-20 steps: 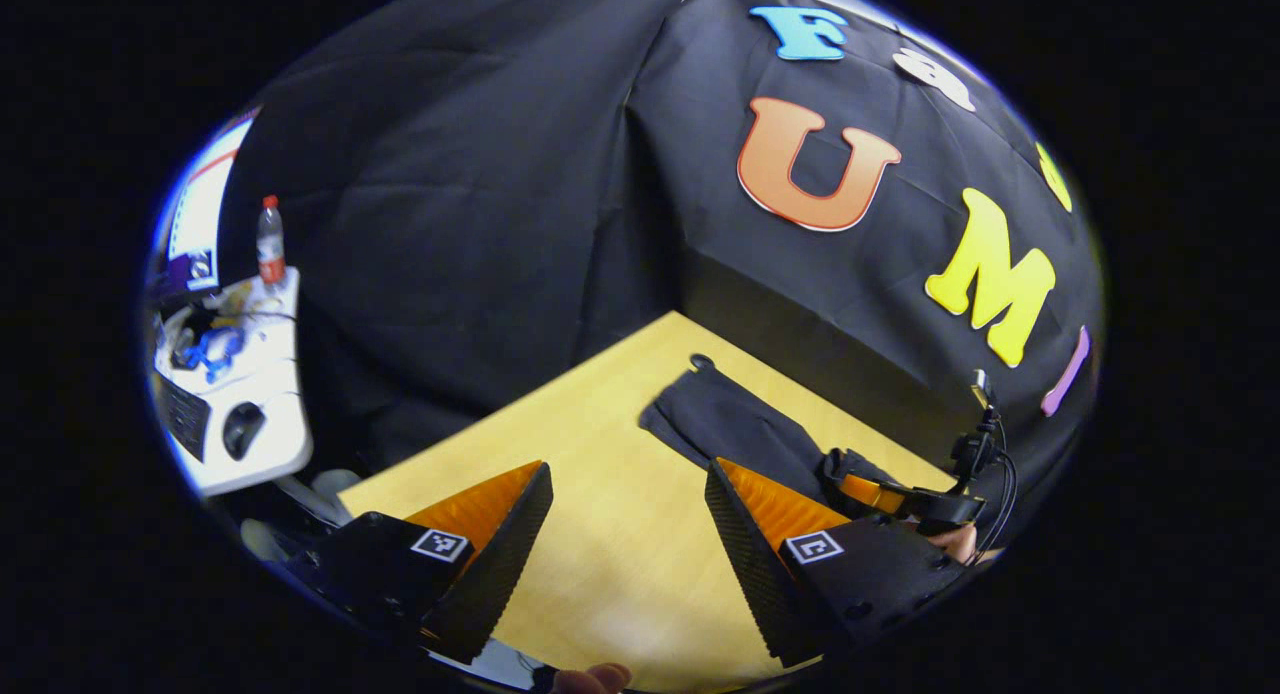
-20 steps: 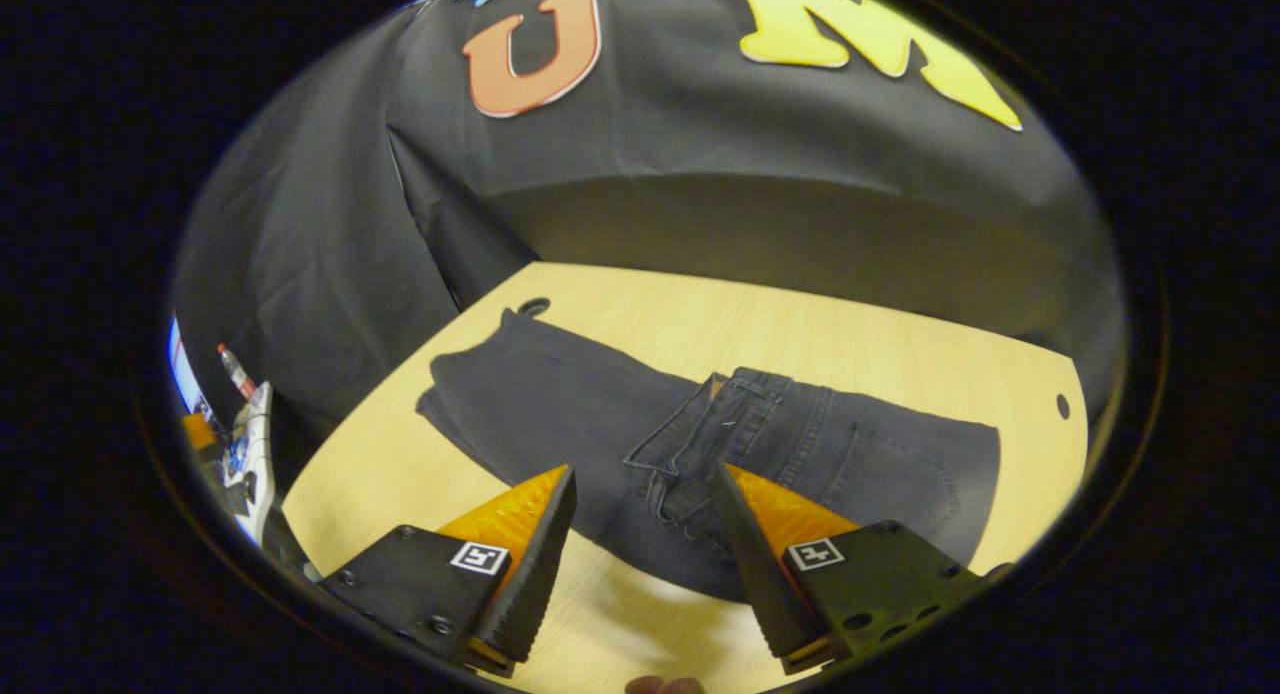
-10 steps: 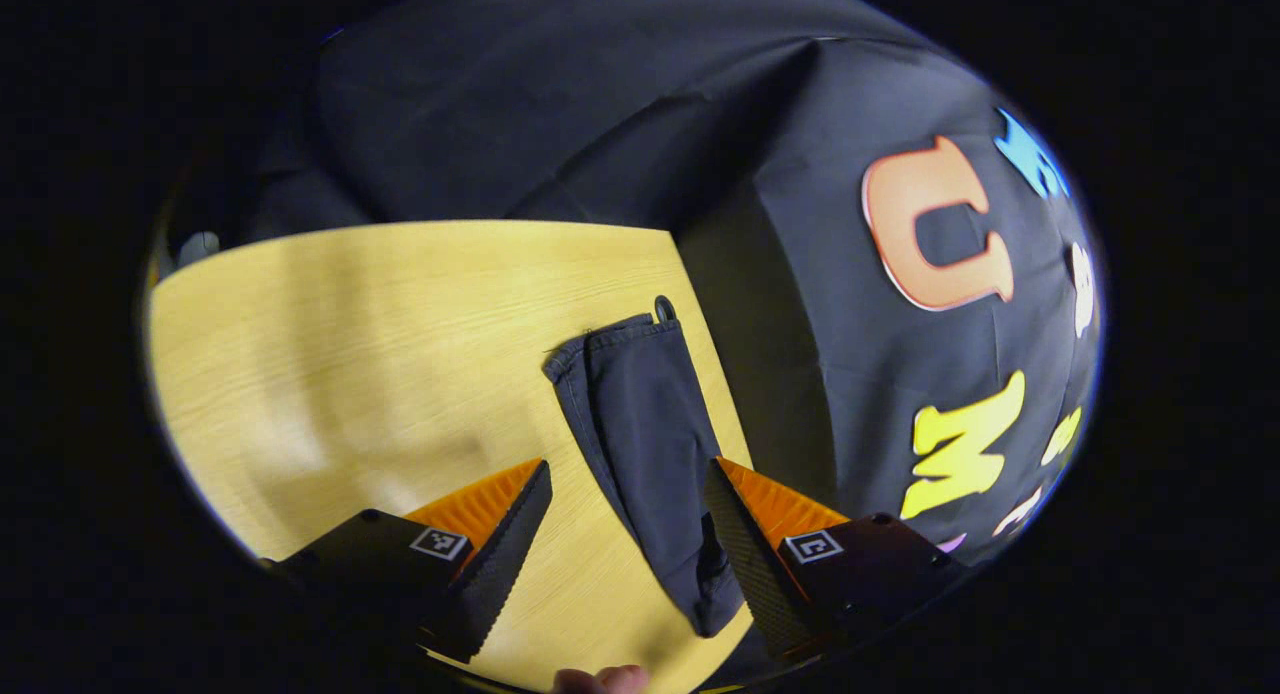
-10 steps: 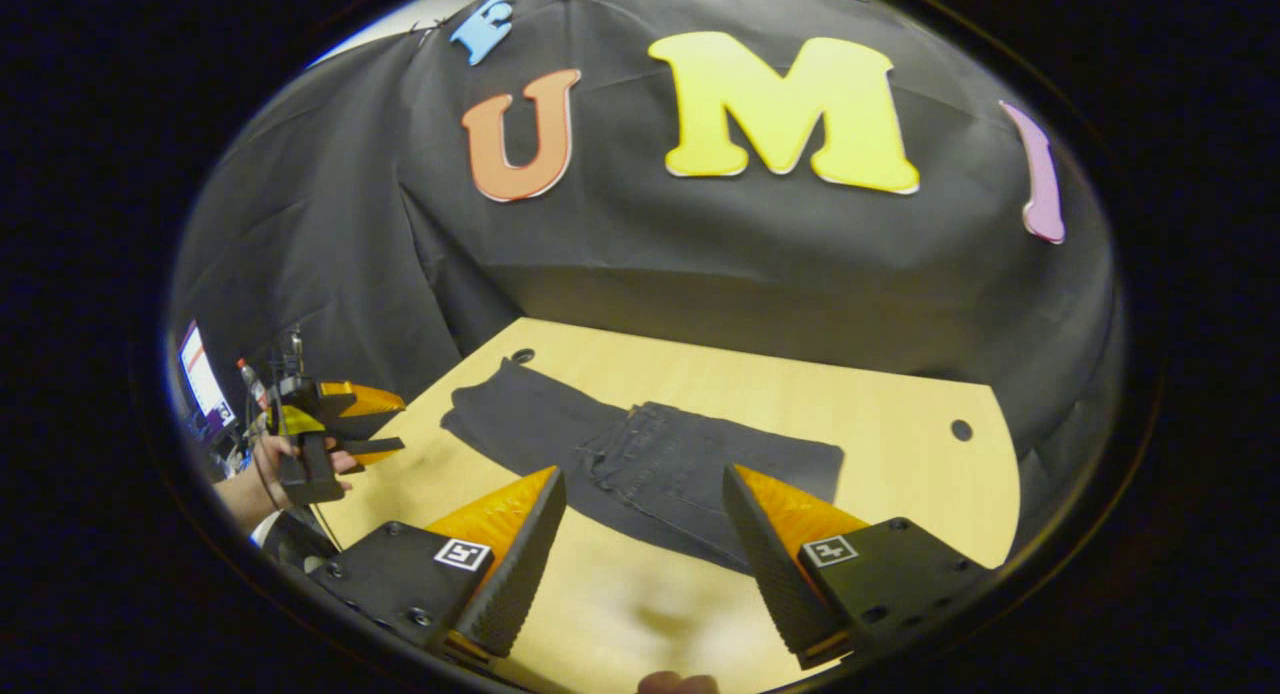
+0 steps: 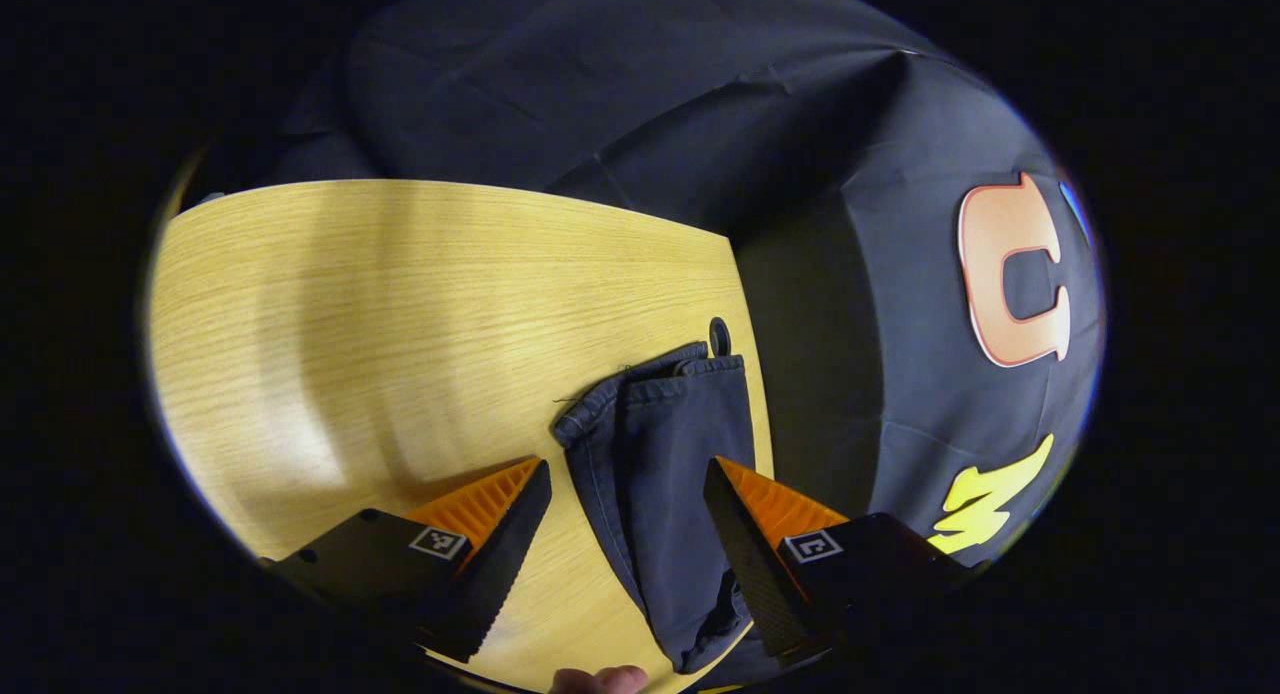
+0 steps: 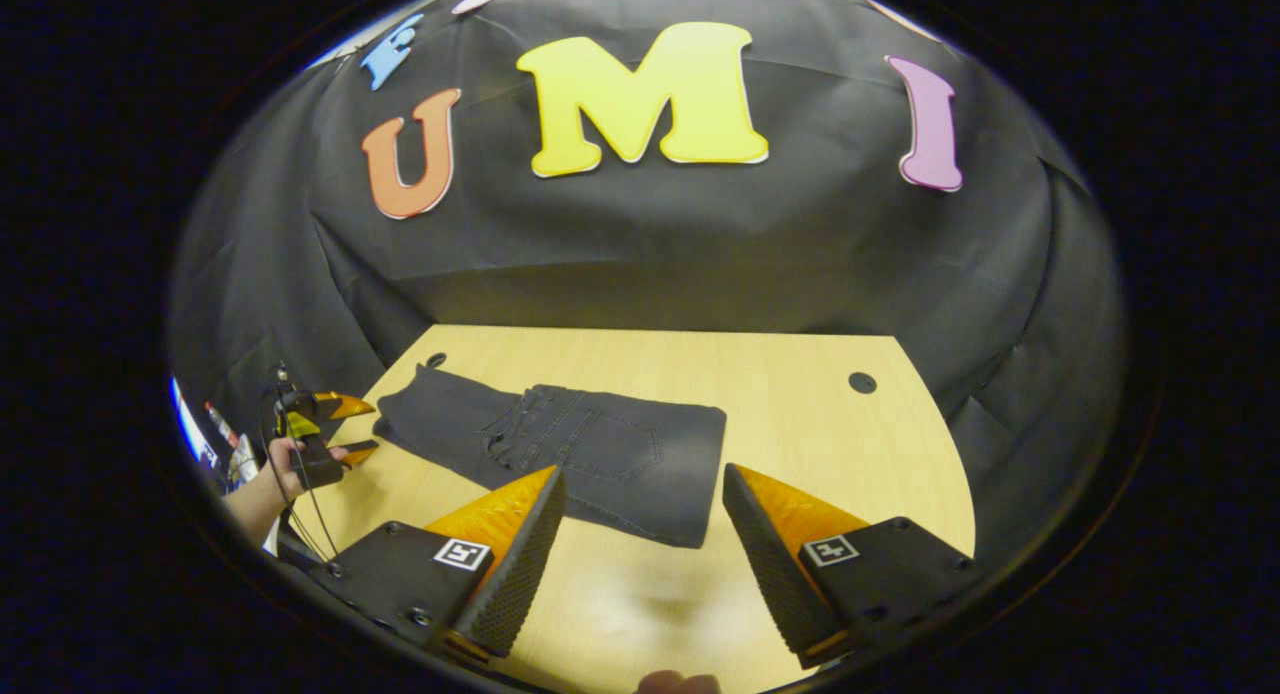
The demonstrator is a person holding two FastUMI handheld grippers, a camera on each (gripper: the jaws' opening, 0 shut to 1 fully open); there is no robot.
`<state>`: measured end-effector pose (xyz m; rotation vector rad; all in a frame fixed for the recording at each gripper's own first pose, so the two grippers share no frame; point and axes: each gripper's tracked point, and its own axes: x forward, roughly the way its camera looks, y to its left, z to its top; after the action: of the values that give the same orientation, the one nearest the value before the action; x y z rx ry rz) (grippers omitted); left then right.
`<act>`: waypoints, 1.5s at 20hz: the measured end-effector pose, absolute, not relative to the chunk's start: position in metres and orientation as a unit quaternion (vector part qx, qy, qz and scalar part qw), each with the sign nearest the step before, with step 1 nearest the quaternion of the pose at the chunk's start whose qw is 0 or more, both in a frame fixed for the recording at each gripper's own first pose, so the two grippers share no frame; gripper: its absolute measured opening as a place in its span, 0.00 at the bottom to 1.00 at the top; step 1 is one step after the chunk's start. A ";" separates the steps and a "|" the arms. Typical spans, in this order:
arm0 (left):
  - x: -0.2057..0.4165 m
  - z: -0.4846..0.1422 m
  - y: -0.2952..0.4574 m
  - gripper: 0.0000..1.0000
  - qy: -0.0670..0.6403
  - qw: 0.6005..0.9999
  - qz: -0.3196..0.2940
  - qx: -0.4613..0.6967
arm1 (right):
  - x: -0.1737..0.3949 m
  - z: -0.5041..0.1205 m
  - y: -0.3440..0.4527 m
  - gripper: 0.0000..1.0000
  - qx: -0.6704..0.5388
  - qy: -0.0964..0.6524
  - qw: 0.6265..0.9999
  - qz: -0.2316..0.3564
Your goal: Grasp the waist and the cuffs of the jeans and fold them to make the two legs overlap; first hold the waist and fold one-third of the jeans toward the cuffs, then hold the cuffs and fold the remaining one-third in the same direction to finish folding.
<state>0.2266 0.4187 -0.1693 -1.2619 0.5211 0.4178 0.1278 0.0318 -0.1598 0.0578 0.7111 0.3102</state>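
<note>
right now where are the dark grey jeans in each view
Left gripper view: dark grey jeans, cuff end, lower centre, between the left gripper fingers.
Right gripper view: left of centre on the wooden table, waist folded over.
Shared landmark: round table hole beside the cuffs.

jeans running under the right finger, waist end cut off at bottom edge

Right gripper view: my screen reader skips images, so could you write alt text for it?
Dark jeans, waist folded over the legs, lie flat on a wooden table. The open right gripper hovers near them; at far left a hand holds the left gripper.
</note>
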 end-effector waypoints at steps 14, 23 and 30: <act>0.283 -0.177 0.420 0.84 0.220 0.764 0.182 -0.579 | 0.129 -0.181 0.001 0.97 0.030 0.367 0.922 0.119; 0.281 -0.169 0.416 0.13 0.208 0.763 0.186 -0.583 | 0.106 -0.164 -0.019 0.98 0.028 0.345 0.932 0.103; 0.291 -0.055 0.357 0.09 0.166 0.847 0.101 -0.495 | 0.078 -0.140 -0.046 0.98 0.036 0.307 0.948 0.080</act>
<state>0.2909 0.3574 -0.0552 -1.0435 0.3490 0.2120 0.0783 -0.0457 -0.1404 0.0739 0.6247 0.1633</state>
